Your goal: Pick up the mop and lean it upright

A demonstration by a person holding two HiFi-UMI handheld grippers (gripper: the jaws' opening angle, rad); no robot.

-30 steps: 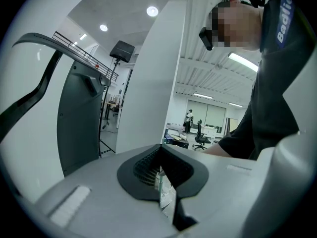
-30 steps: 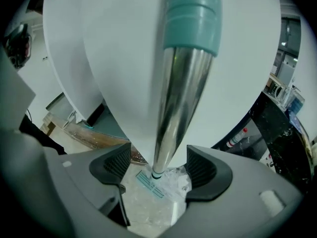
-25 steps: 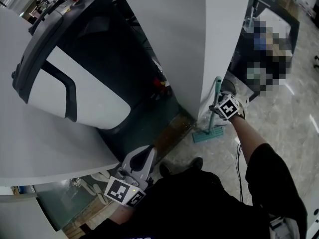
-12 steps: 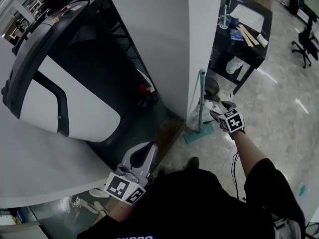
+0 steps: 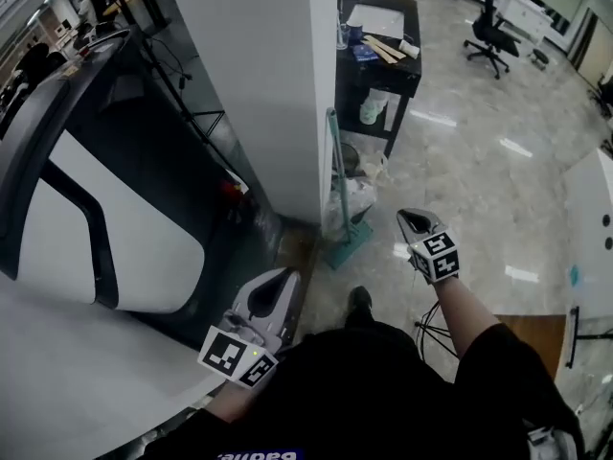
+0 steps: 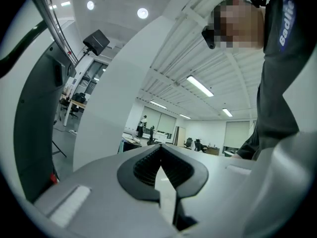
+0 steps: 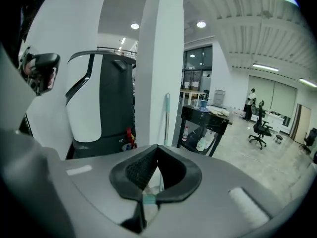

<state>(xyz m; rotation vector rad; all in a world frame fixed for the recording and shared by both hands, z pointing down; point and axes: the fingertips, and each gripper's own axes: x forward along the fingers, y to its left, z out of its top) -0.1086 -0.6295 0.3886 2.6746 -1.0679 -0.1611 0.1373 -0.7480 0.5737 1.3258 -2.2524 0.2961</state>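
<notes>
The mop, a slim handle that is teal at the top on a flat teal head, stands upright with its head on the floor and its handle leaning on the corner of the white pillar, apart from both grippers. The right gripper has just been closing its jaws, which meet with nothing between them; the left gripper jaws are likewise together and empty. The only legible writing is white lettering beginning "Badl" on the person's dark sleeve, the rest cut off.
</notes>
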